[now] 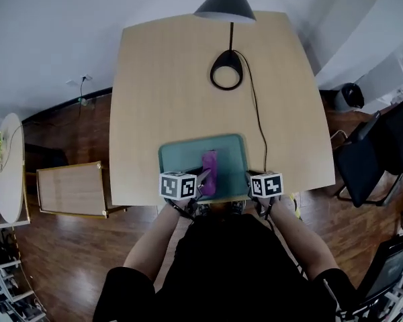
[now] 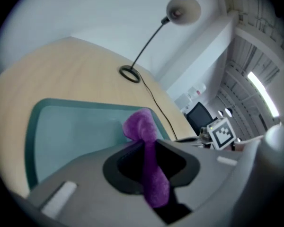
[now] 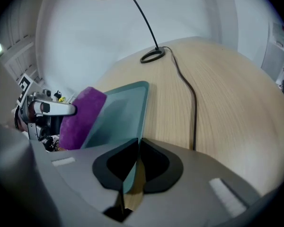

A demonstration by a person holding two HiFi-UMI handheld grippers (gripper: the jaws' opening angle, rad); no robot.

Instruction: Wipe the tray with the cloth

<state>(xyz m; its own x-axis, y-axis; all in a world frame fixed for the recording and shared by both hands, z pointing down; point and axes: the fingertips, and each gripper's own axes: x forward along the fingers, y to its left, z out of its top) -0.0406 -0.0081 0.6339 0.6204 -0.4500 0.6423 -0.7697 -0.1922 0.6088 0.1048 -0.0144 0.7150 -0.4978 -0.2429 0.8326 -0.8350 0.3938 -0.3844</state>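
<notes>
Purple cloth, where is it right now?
In the head view the purple cloth is over the near half of the teal tray, pinched by the left gripper, near the front edge of the table.

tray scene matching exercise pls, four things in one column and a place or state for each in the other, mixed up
Things:
1 cloth
2 tray
3 lamp
4 black cord

Place or state:
a stands on the table beyond the tray
b edge pinched in the right gripper
c runs along the table past the tray's right side
d purple, clamped in the left gripper

Pairs: 1-d, 2-b, 3-a, 4-c
</notes>
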